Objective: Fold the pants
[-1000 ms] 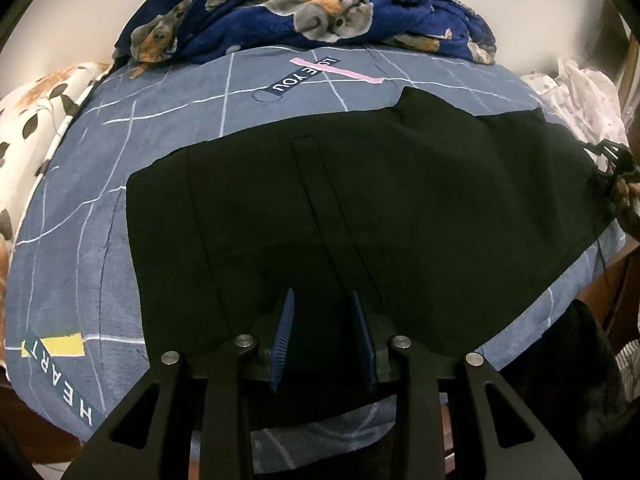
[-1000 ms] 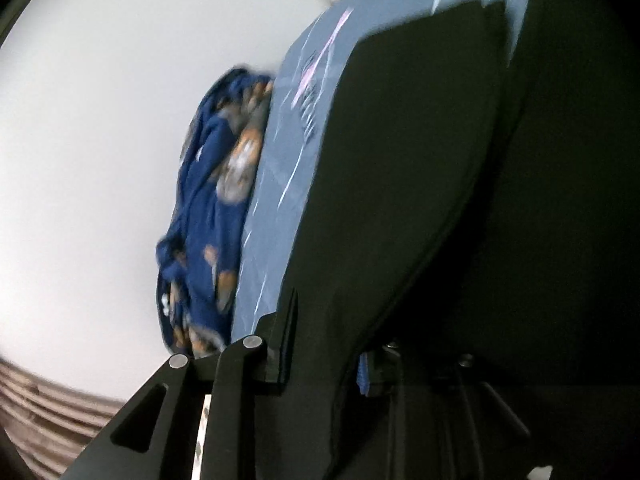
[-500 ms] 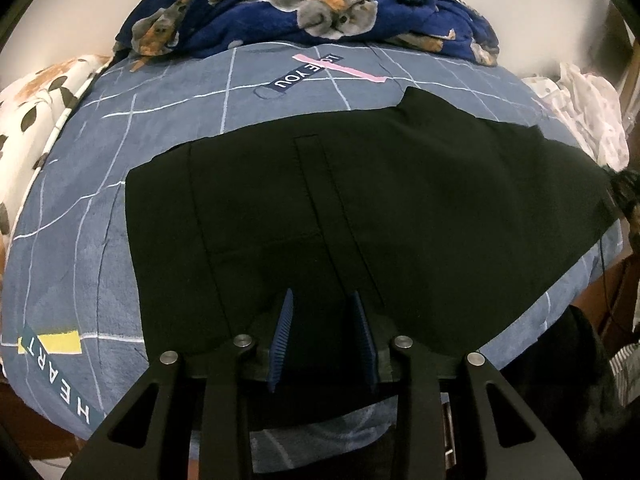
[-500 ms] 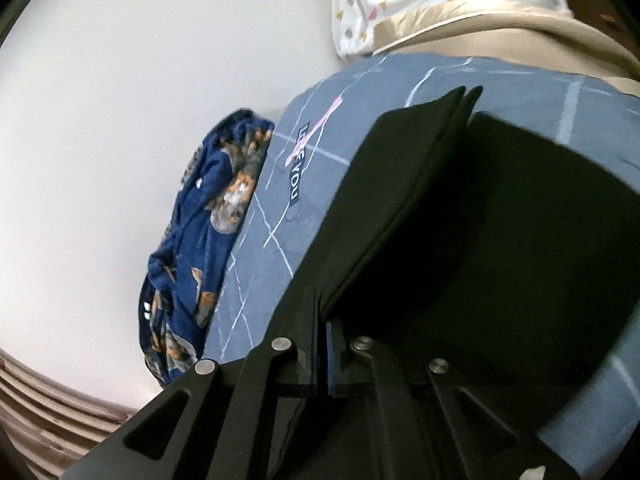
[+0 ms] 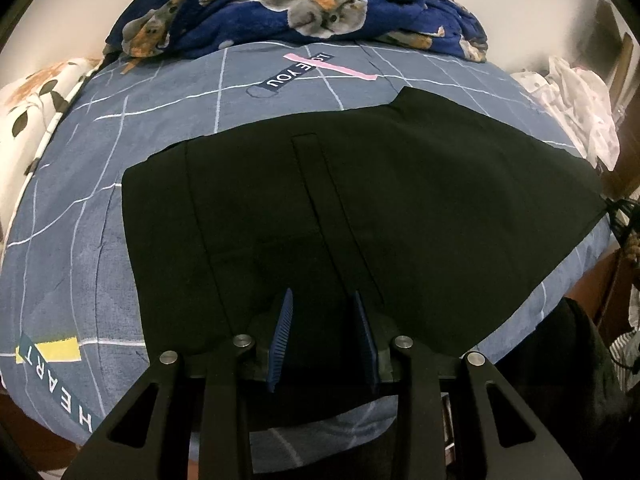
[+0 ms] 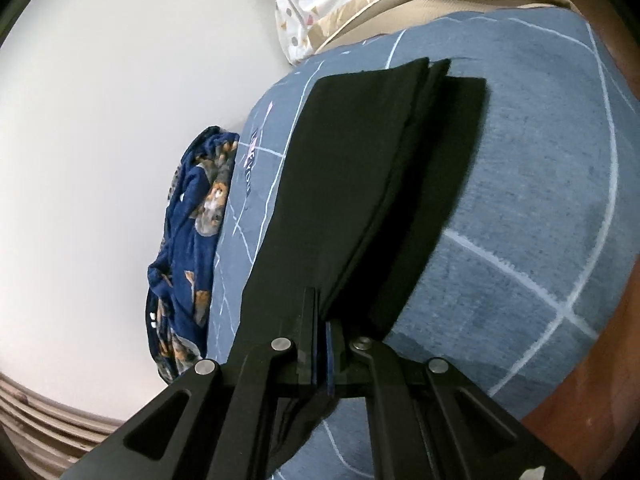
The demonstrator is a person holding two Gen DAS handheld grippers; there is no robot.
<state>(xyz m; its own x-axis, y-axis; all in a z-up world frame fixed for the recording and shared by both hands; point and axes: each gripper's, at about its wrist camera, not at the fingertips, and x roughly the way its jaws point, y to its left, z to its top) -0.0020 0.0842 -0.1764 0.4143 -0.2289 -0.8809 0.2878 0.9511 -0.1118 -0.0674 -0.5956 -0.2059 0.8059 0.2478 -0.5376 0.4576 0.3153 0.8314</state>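
2 grippers, 1 pair of black pants, catalogued from your hands outward.

Item 1, left gripper (image 5: 323,336): your 2 blue pads (image 5: 282,338) stand parted with a clear gap between them and nothing in it. They hover over the near edge of the pants (image 5: 360,216), low above the cloth; whether they touch it you cannot tell from this view.

Item 2, right gripper (image 6: 322,344): your jaws are pressed nearly together, and the pants (image 6: 352,184) run into the narrow slot between them, so the hem end is pinched. From the grip the cloth rises as a lifted flap with stacked layers showing at its far end, and a lower layer lies on the sheet beside it.

Item 3, pants: spread flat across the middle of the sheet (image 5: 72,264) in the left view, 1 long seam running away from the pads, the far right end tapering toward the bed edge.

Item 4, sheet: grey-blue, white grid lines, printed words.

Item 5, blanket (image 5: 304,4): dark blue with dog prints, bunched at the far side, well apart from the pants.

Item 6, pillow (image 5: 36,92): white with leaves, far left.

Item 7, wall (image 6: 120,120): plain white.
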